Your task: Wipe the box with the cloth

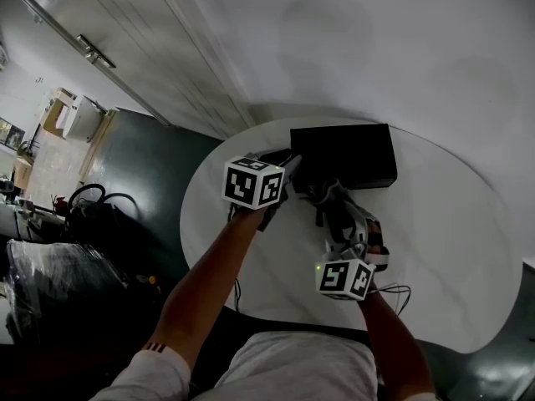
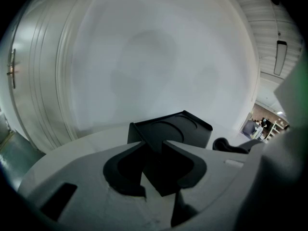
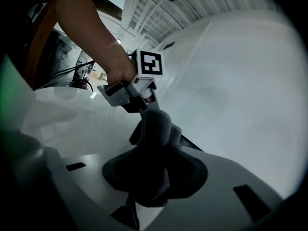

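Well back on the round white tabletop point(image 1: 443, 249) lies the flat black rectangular box point(image 1: 343, 153). Its near corner sits between the jaws of the left hand-held gripper point(image 2: 154, 146), which seem to clamp it. The right hand-held gripper point(image 3: 153, 173) pinches the dark grey crumpled cloth point(image 3: 153, 134), close to the box's front edge.

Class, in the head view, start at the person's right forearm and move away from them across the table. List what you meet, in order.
right gripper → grey cloth in its jaws → black box → white wall
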### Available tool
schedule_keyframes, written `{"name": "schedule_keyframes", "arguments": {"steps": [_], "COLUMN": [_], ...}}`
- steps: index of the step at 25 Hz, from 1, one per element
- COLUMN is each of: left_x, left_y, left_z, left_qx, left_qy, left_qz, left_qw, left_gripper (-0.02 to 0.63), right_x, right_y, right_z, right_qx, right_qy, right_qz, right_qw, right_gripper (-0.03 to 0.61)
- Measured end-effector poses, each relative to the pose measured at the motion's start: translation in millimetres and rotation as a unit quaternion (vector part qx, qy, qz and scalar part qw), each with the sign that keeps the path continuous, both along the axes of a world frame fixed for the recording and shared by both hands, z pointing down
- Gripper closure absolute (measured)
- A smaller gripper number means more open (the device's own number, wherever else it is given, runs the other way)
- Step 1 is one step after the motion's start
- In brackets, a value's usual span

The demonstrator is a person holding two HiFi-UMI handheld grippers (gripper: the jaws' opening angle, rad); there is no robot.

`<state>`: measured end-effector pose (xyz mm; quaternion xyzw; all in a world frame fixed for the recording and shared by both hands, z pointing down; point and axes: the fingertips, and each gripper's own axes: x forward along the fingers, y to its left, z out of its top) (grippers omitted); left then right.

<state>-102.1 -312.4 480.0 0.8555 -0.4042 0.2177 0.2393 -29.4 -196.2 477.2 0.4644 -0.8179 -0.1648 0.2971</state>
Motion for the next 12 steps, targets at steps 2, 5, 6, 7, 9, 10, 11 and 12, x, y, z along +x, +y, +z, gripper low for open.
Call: {"name": "schedule_keyframes", "arguments": {"steps": [2, 5, 6, 7, 9, 10, 11, 12], "left_x": [0, 0, 0, 0, 1, 1, 1, 1], "left_y": [0, 1, 2, 2, 1, 0, 0, -1], "left_z": [-1, -1, -1, -1, 1, 1, 1, 2], "left_qx": [0.000, -0.001, -0.001, -0.001, -0.001, -0.001, 0.000, 0.000], "left_qy": [0.001, 0.000, 0.000, 0.000, -0.001, -0.001, -0.001, -0.001], "left_qz": [0.000, -0.001, -0.001, -0.001, -0.001, -0.001, -0.001, -0.001], "left_qw": [1.0000, 1.0000, 1.0000, 1.0000, 1.0000, 1.0000, 1.0000, 1.0000], "left_gripper": [0.503, 0.503, 0.503, 0.503, 0.503, 0.503, 0.503, 0.503], "right_x": [-25, -49, -54, -56, -56, -55, -54, -53], "right_y": [1, 1, 0, -2, -7, -9, -10, -10], "right_z": [2, 9, 12, 15, 18, 18, 18, 18], "right_qx": [-0.007, -0.016, -0.020, -0.023, -0.026, -0.026, -0.025, -0.025], "right_qy": [-0.004, 0.003, 0.005, 0.006, 0.004, 0.003, 0.003, 0.003], "right_qz": [-0.021, -0.042, -0.045, -0.046, -0.043, -0.042, -0.042, -0.041], "right_qw": [1.000, 0.999, 0.999, 0.999, 0.999, 0.999, 0.999, 0.999], "right_gripper": [0.472, 0.472, 0.472, 0.472, 0.472, 0.472, 0.472, 0.472]}}
